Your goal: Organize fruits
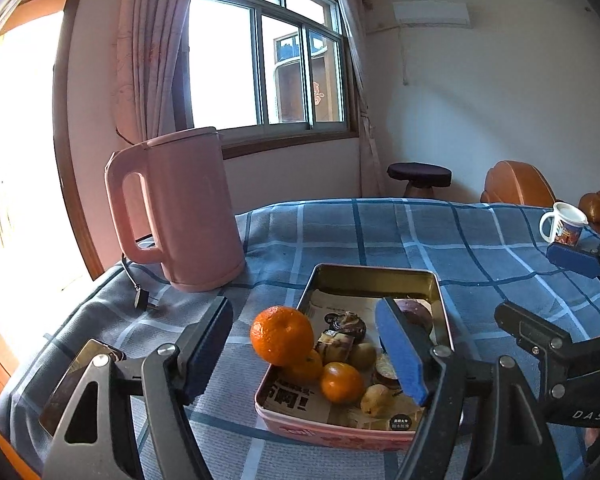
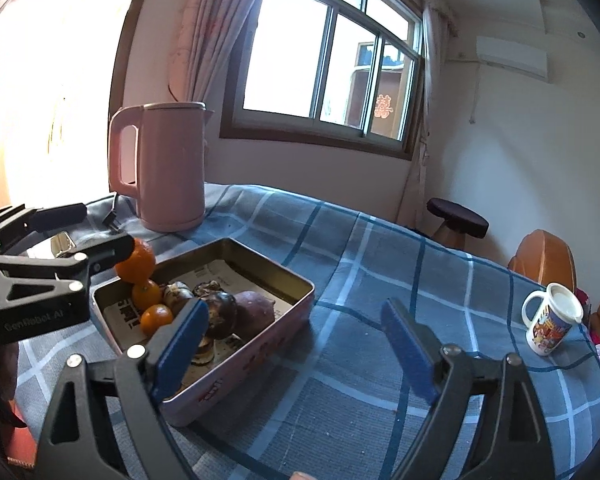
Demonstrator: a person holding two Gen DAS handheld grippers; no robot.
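Both the left gripper (image 1: pixel 304 344) and right gripper (image 2: pixel 300 348) gape empty; pink kettle (image 1: pixel 180 208) stands behind the fruit tin (image 1: pixel 380 276), mug (image 2: pixel 550 320) well apart.

Tin tray (image 1: pixel 374 280) at table centre, fruit inside: largest orange (image 1: pixel 282 335) stacked on others at tray's 9 o'clock edge. Kettle (image 1: pixel 180 208) at 10 o'clock from tray, plug (image 1: pixel 142 298) beside it. Mug (image 1: pixel 564 226) at 2 o'clock, well apart. Stool (image 1: pixel 419 178) behind table.
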